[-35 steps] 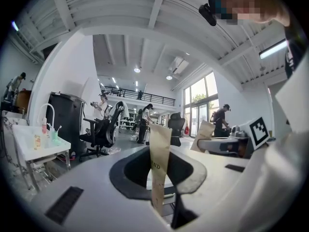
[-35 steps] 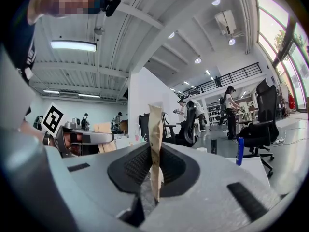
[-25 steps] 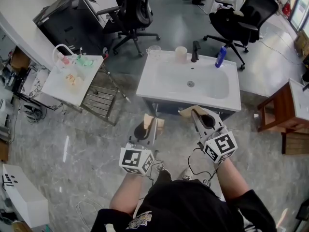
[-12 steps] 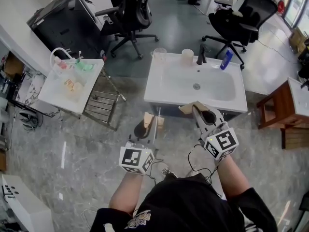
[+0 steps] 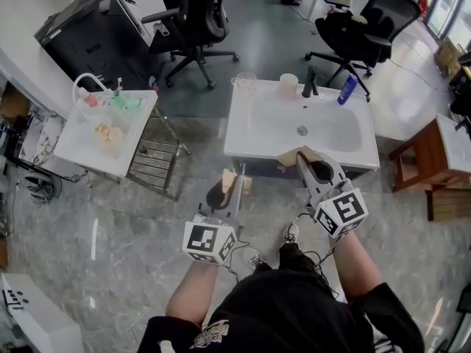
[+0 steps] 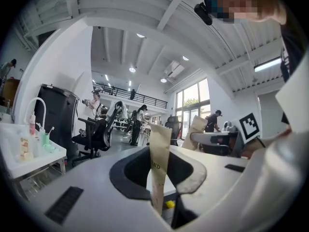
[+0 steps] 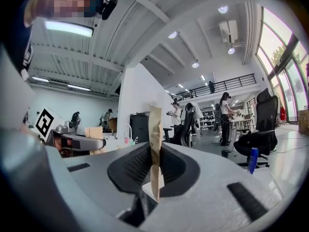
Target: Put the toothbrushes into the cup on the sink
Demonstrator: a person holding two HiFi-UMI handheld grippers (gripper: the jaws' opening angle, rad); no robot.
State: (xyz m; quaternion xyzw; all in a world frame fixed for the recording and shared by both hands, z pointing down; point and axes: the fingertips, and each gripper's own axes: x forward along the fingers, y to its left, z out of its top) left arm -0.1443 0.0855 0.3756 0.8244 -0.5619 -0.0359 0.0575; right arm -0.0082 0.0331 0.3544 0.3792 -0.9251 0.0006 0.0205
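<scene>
A white sink [image 5: 254, 134] stands ahead, with a cream cup [image 5: 288, 85] and a clear glass [image 5: 244, 81] on its back rim. My left gripper [image 5: 231, 187] hovers over the floor just before the sink's front left corner, shut on a tan paper toothbrush packet [image 5: 227, 179] that stands upright between the pads [image 6: 159, 164]. My right gripper [image 5: 306, 160] is at the sink's front edge, shut on a second tan packet [image 5: 291, 157], which rises edge-on from its jaws [image 7: 155, 144]. The toothbrushes themselves are hidden inside the paper.
A black faucet [image 5: 312, 84] and a blue bottle [image 5: 346, 89] stand on the sink's back rim. A white side table [image 5: 81, 142] with bottles and a metal rack [image 5: 154, 155] stand left. Office chairs [image 5: 193, 20] are behind; a wooden stool [image 5: 423, 169] is right.
The sink has drawn nearer and shifted right in the head view. My right gripper has come up to the sink's front edge. Both grippers keep hold of their packets.
</scene>
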